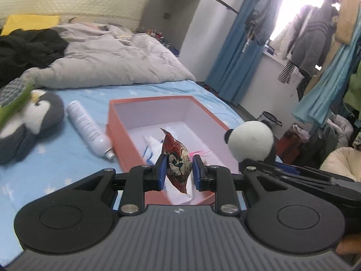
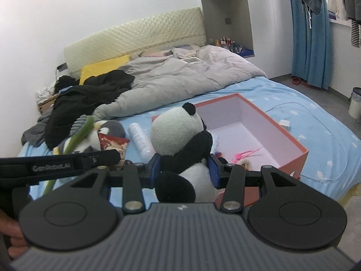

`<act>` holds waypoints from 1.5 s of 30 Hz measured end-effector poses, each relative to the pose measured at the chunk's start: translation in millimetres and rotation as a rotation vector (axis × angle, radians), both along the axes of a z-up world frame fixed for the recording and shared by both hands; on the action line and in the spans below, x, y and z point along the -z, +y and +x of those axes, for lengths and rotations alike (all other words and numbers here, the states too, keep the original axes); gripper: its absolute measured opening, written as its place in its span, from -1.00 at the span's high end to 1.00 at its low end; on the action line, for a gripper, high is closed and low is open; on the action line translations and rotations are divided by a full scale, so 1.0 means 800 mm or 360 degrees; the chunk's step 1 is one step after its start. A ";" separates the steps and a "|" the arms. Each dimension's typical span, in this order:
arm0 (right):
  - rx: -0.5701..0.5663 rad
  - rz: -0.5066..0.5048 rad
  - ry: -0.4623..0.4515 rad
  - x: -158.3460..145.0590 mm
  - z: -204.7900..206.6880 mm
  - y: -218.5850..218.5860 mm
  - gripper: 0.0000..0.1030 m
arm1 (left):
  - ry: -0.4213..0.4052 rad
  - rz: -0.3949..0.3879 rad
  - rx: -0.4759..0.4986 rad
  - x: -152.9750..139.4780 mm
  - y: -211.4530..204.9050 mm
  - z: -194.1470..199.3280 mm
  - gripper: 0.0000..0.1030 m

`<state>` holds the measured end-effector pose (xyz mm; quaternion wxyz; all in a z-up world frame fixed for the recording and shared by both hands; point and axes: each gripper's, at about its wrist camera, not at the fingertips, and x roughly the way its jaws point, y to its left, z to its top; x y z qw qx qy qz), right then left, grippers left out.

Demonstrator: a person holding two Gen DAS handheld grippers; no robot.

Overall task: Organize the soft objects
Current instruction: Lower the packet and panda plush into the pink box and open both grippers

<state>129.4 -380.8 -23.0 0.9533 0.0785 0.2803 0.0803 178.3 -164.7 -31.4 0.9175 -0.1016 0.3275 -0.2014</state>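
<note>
Over the pink-lined box, left claw pinching a red pouch, right claw pinching a panda.

The red patterned snack pouch sits between the left jaws, above the open orange cardboard box on the bed. Left of those jaws lie the white spray can and grey plush penguin; right, the black-and-white plush panda, between the right jaws.

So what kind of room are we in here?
A lived-in bedroom, most likely: a bed with a padded headboard, a rumpled grey duvet, and clothes hanging by the window.
</note>
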 end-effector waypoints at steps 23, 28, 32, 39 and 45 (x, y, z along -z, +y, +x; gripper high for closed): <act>0.0133 -0.0033 0.0474 0.087 0.179 -0.058 0.07 | 0.0378 0.0160 0.0095 0.069 -0.073 0.229 0.45; 0.0142 -0.0052 0.0522 0.101 0.188 -0.062 0.05 | 0.0451 0.0214 0.0133 0.087 -0.081 0.245 0.44; 0.0125 -0.0056 0.0541 0.103 0.187 -0.063 -0.01 | 0.0461 0.0228 0.0167 0.091 -0.085 0.244 0.17; 0.0139 -0.0036 0.0468 0.077 0.176 -0.066 -0.18 | 0.0366 0.0255 0.0165 0.059 -0.073 0.222 0.00; 0.0152 0.0013 0.0314 0.031 0.143 -0.068 -0.18 | 0.0192 0.0254 0.0147 0.006 -0.061 0.179 0.00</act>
